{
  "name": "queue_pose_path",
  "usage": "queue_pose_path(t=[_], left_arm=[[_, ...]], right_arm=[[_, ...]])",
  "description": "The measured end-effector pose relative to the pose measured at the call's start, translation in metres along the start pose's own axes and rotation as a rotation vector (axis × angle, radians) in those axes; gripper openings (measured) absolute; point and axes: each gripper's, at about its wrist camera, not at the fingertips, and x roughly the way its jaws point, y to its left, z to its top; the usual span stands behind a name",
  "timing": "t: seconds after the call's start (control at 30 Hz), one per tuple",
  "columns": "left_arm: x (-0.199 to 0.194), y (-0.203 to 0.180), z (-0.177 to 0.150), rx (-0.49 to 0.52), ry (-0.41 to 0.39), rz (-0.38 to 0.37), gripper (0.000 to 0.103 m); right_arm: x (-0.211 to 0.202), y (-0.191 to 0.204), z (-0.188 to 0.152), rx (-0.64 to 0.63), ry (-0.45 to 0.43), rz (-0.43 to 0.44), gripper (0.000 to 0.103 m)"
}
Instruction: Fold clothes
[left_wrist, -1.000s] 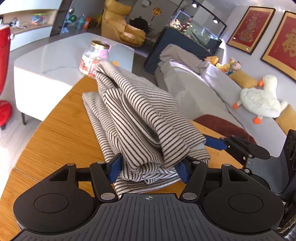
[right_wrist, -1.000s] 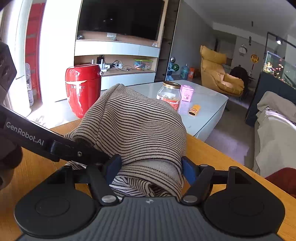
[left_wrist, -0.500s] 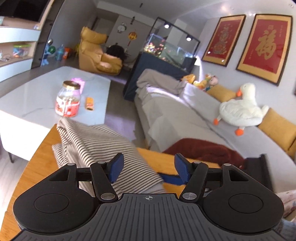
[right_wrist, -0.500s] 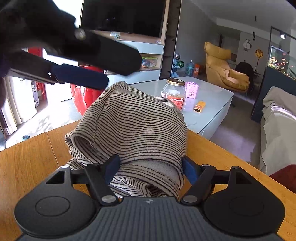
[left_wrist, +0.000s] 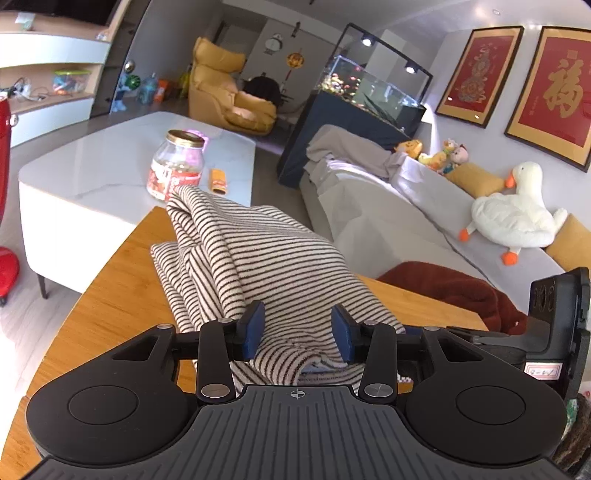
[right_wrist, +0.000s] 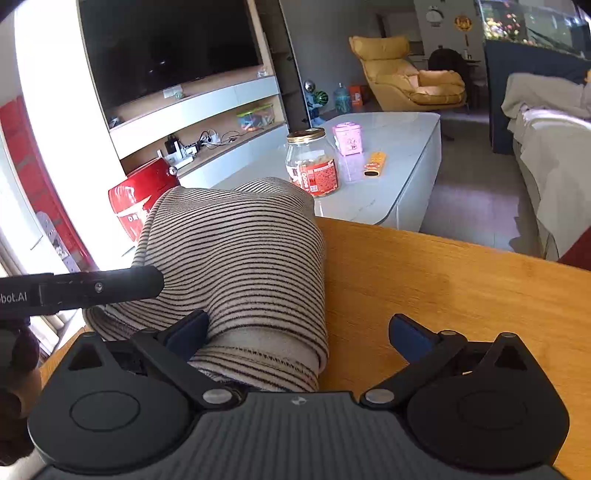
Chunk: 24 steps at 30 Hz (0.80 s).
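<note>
A striped garment, folded into a thick bundle, lies on the wooden tabletop as the fold nears its end. The left gripper has its jaws closing around the bundle's near edge, cloth between them though the pads appear not yet to press it. The right gripper, its jaws opening wide, has let go; the bundle sits at eleven o'clock from it, against one pad only. Next, likely: a firm pinch by the left to square the fold.
</note>
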Motion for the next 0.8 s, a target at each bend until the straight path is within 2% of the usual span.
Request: queue_pose_path(t=[0.1,0.13,0.2,0.23,0.3,0.33,0.43,0.53,0.6,0.7,0.8], left_arm=[[-0.008,-0.009,-0.004,0.015,-0.030,0.041,0.045],[-0.015,-0.014,-0.006,0.021,-0.044,0.068,0.053],[-0.030,-0.025,-0.011,0.037,-0.071,0.123,0.062],[-0.038,-0.030,-0.015,0.041,-0.080,0.158,0.075],[-0.049,-0.042,-0.028,0.039,-0.076,0.250,0.093],[-0.053,-0.048,-0.035,0.039,-0.066,0.295,0.097],[-0.063,-0.061,-0.060,0.015,-0.031,0.367,0.103],[-0.063,-0.067,-0.080,-0.042,0.022,0.428,0.103],[-0.058,-0.071,-0.088,-0.040,0.051,0.459,0.103],[-0.050,-0.078,-0.099,-0.001,0.072,0.528,0.103],[-0.043,-0.088,-0.105,0.017,0.075,0.614,0.103]], right_arm=[[-0.010,0.004,-0.001,-0.004,-0.012,-0.020,0.103],[-0.015,0.006,-0.002,-0.011,-0.017,-0.024,0.103],[-0.029,0.010,-0.007,-0.032,-0.028,-0.042,0.103],[-0.037,0.013,-0.010,-0.044,-0.034,-0.052,0.103],[-0.049,0.014,-0.019,-0.070,-0.038,-0.068,0.103],[-0.055,0.015,-0.024,-0.085,-0.039,-0.076,0.103],[-0.066,0.014,-0.042,-0.119,0.008,-0.104,0.103],[-0.067,0.011,-0.058,-0.142,0.072,-0.157,0.103],[-0.068,0.011,-0.068,-0.179,0.086,-0.222,0.103],[-0.074,0.006,-0.073,-0.180,0.061,-0.265,0.103],[-0.074,-0.003,-0.073,-0.149,0.059,-0.233,0.103]])
